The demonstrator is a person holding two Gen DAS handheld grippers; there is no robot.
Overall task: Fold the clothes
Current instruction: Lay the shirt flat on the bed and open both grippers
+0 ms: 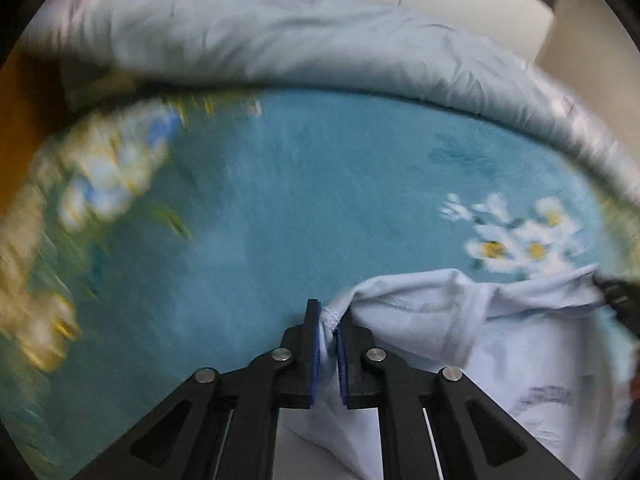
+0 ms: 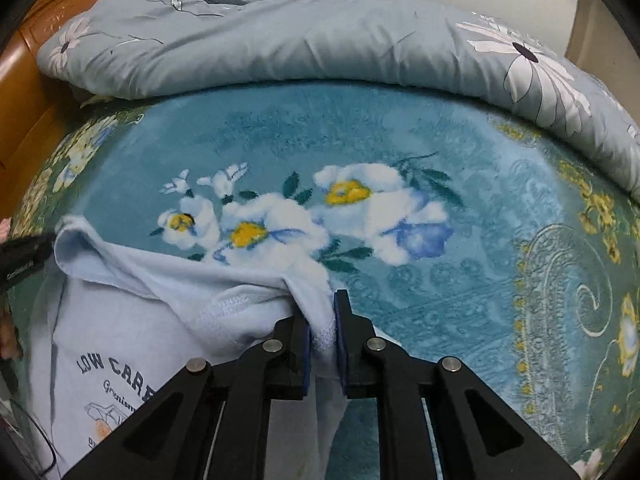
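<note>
One light blue T-shirt (image 2: 132, 320) is hanging between two grippers over a bed, its upper edge stretched from one claw to the other and its body drooping toward the camera side, with dark printed lettering on the chest. The left gripper (image 1: 328, 344) is pinching a bunched, stitched hem of the shirt between its two blue pads, jaws nearly together on the cloth. The right gripper (image 2: 322, 340) is clamping another gathered edge of the same shirt in the same way. One teal blanket (image 2: 400, 120) is lying spread across the bed beneath, printed with a cluster of white flowers with yellow centres. One grey-blue quilt (image 2: 280, 40) is lying heaped along the far side, touching the blanket's far edge. One wooden headboard (image 2: 24, 60) is showing at the upper left.
</note>
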